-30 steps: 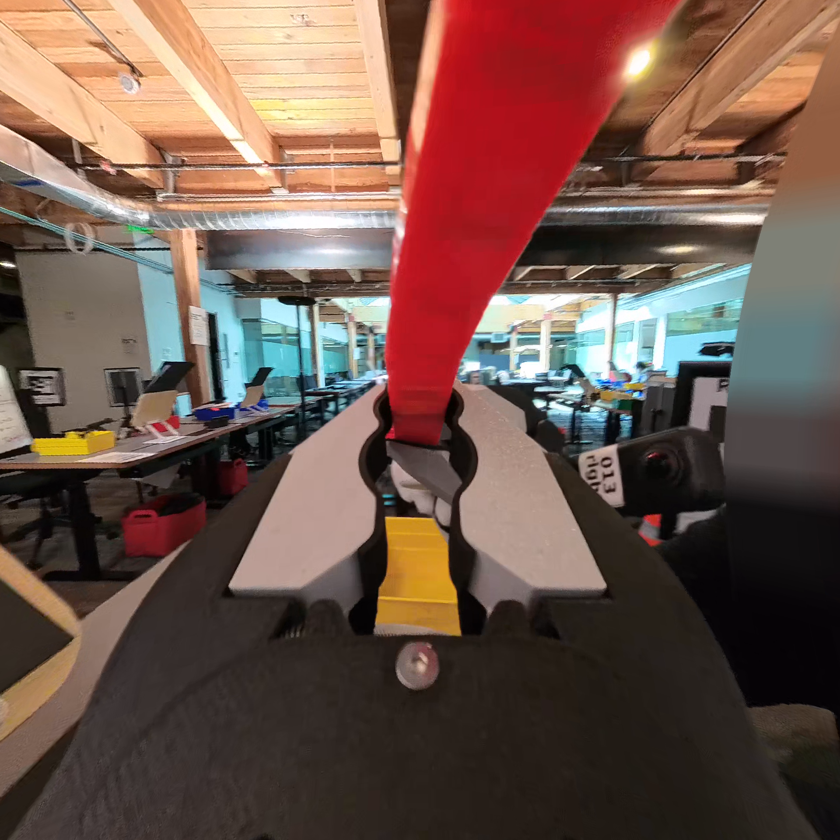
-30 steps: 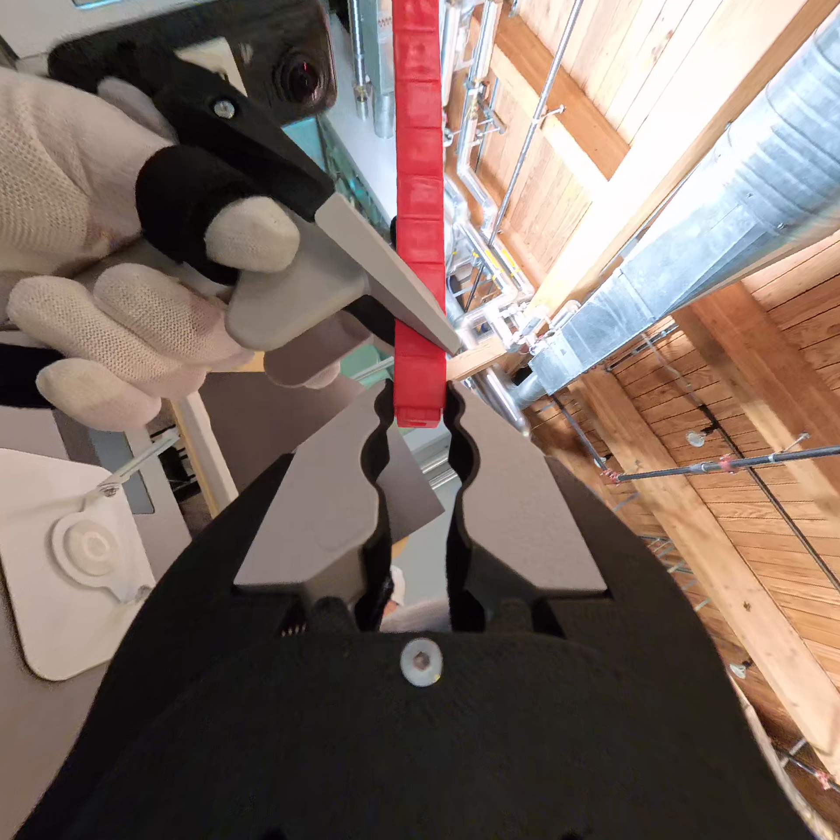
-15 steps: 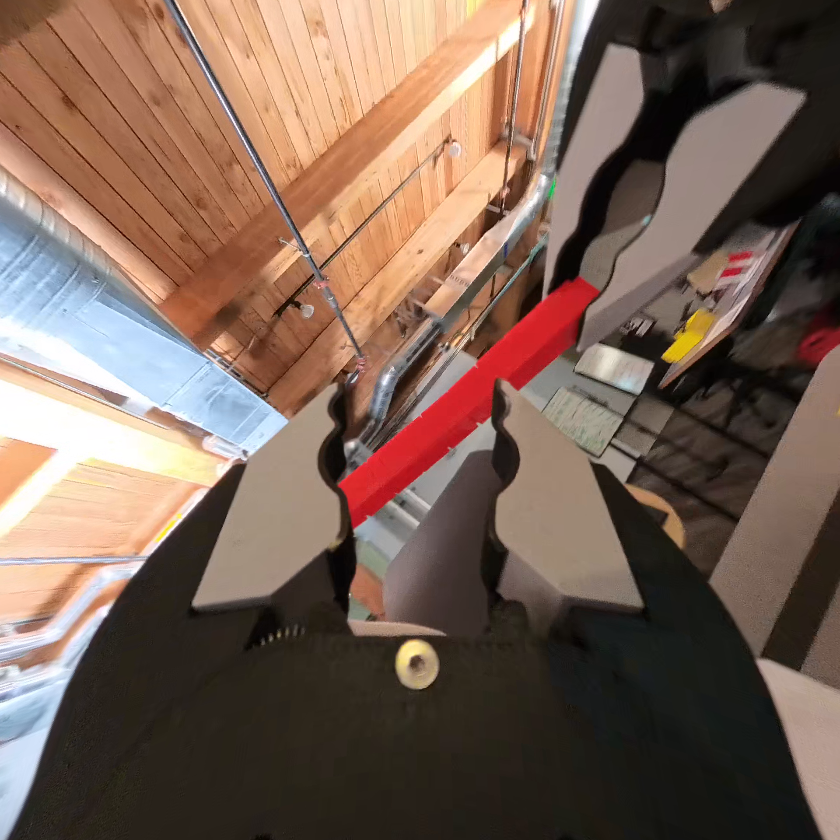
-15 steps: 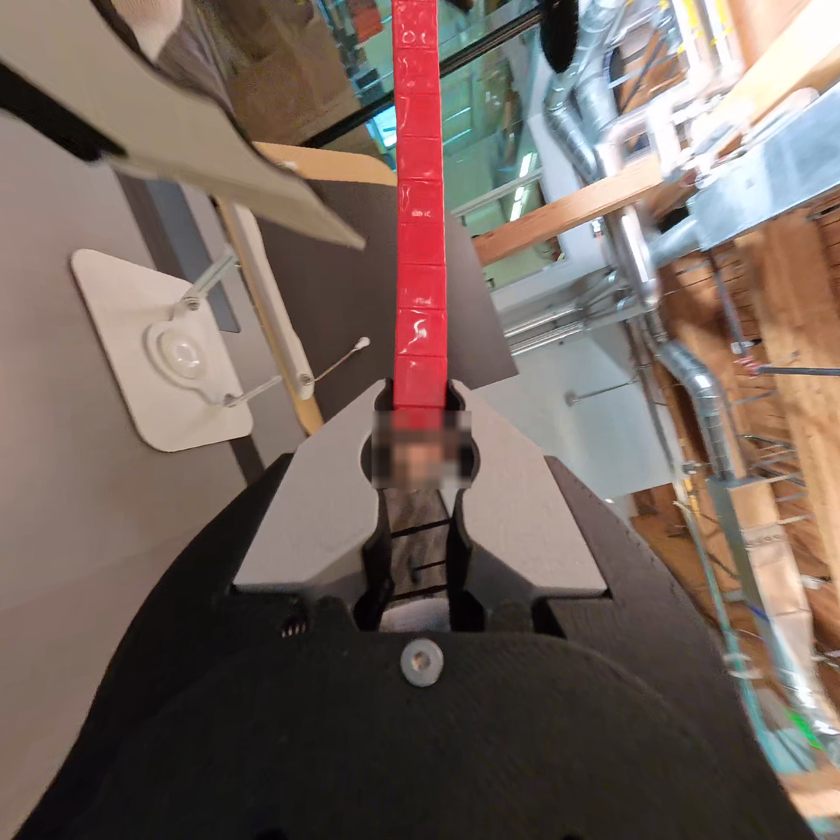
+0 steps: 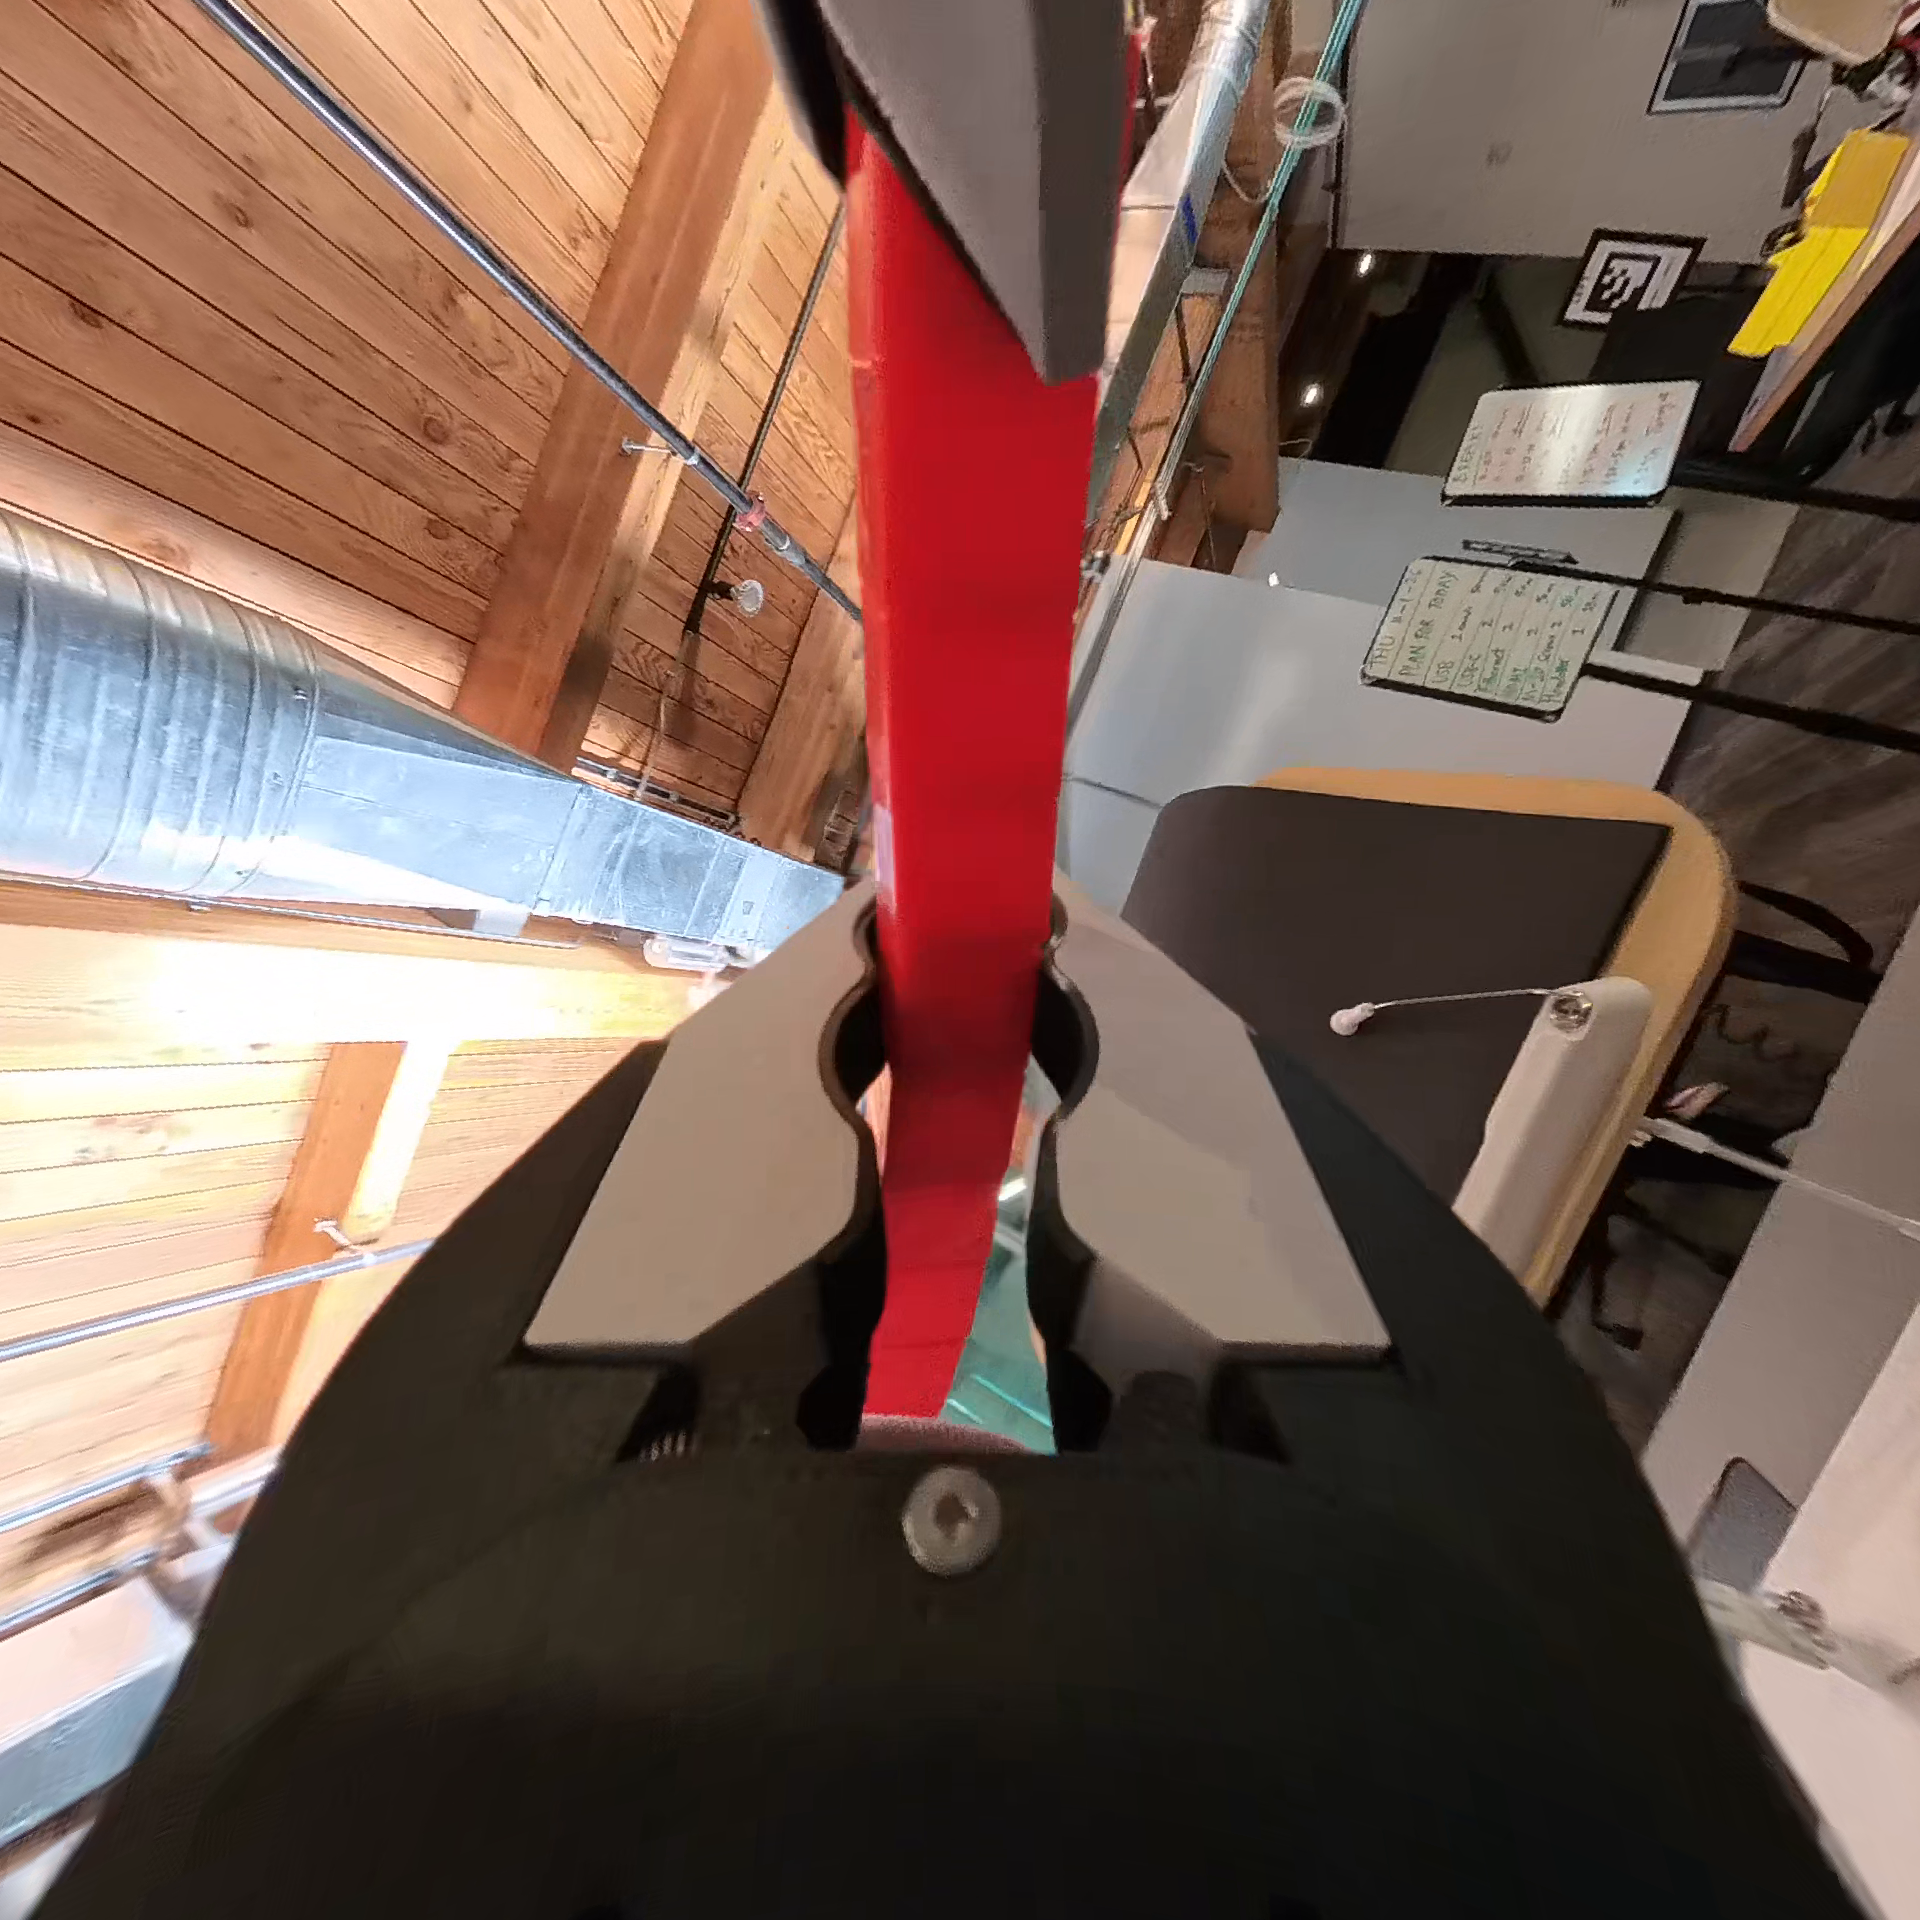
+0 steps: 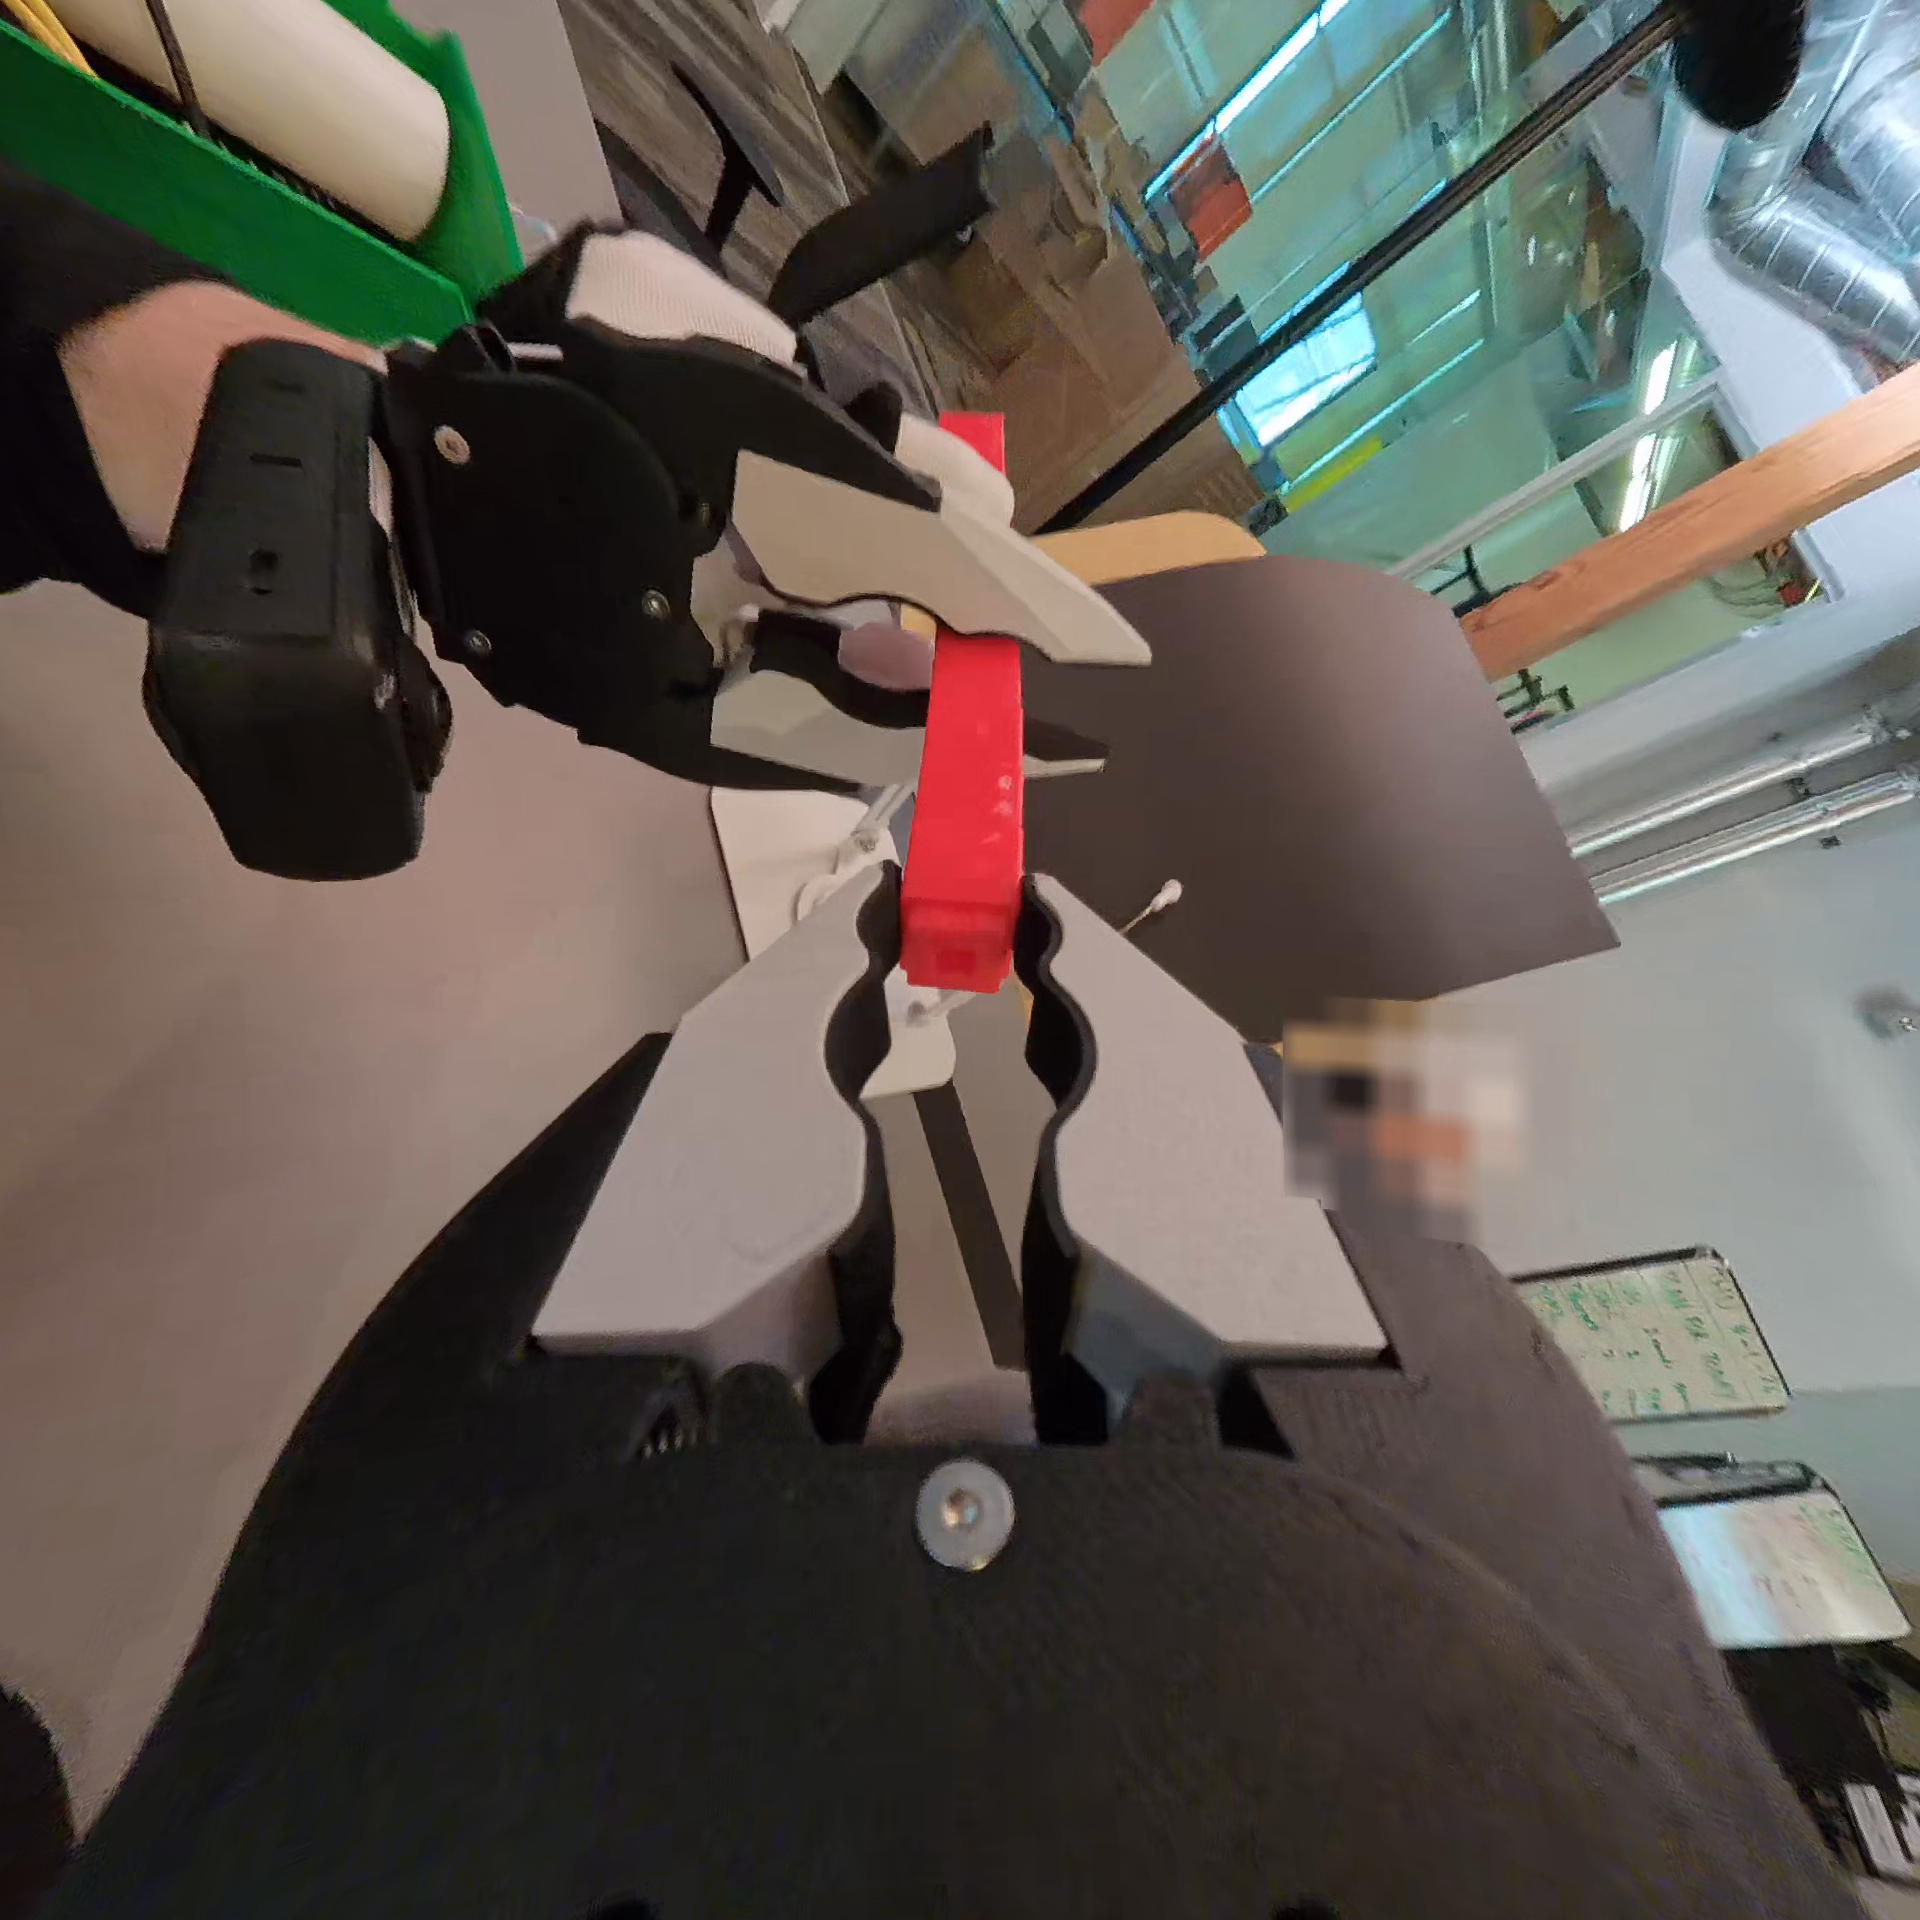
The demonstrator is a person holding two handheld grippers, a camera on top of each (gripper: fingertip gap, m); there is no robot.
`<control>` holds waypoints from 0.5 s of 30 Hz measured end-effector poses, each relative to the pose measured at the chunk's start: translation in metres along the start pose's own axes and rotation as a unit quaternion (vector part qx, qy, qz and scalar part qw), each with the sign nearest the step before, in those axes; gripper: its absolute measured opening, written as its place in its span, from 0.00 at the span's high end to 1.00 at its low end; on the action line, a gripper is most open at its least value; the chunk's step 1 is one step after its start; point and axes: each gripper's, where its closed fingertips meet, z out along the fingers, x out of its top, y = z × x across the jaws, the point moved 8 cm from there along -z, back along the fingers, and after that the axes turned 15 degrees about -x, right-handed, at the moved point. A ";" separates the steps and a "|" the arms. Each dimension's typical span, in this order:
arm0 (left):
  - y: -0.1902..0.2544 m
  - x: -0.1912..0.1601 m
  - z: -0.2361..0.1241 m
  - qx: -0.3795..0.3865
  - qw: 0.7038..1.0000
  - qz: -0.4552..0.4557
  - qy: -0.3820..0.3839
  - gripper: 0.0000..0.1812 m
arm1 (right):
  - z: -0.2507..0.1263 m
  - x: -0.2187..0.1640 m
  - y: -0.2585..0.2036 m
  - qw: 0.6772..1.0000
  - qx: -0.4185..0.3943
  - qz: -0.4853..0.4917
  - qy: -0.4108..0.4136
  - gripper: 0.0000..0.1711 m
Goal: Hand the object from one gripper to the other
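A long red bar [image 5: 966, 623] runs between both grippers. In the left wrist view my left gripper [image 5: 961, 925] is shut on the bar, with both pads against its sides. One grey finger [image 5: 997, 187] of the right gripper shows at the top, over the bar's far part. In the right wrist view my right gripper [image 6: 956, 914] is shut on the lower end of the red bar [image 6: 971, 790]. Above it the left gripper [image 6: 1101, 707], held by a gloved hand [image 6: 665, 281], clamps the same bar from the left.
A dark board with a light wooden edge [image 6: 1299, 779] lies behind the bar. A white base plate [image 6: 790, 862] sits below it. A green part [image 6: 260, 208] is at the top left. Whiteboards [image 5: 1496, 634] and a metal duct [image 5: 312, 769] are in the background. The grippers' ends are close to 8 cm from one another.
Half a second ago my left jaws stood wide open around the red bar; now they have closed on it. My right gripper has kept its hold on the bar's end.
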 end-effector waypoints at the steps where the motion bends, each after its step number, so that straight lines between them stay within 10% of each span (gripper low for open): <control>1: 0.000 0.000 0.000 -0.007 1.000 -0.015 0.005 0.89 | -0.001 0.003 0.001 1.000 -0.004 0.004 0.021 0.89; 5: -0.009 -0.006 0.000 -0.080 0.982 -0.162 0.049 0.89 | -0.009 0.016 0.012 0.991 -0.082 0.006 0.102 0.65; 9: -0.015 -0.004 -0.002 -0.212 0.916 -0.310 0.142 0.89 | -0.013 0.017 0.017 0.987 -0.112 -0.019 0.114 0.63; 12: -0.013 0.008 -0.010 -0.304 0.867 -0.329 0.217 0.89 | -0.014 0.021 0.008 0.981 -0.117 -0.079 0.135 0.62; 15: -0.004 0.013 -0.011 -0.344 0.886 -0.258 0.172 0.89 | -0.016 0.026 -0.011 0.967 -0.114 -0.173 0.151 0.63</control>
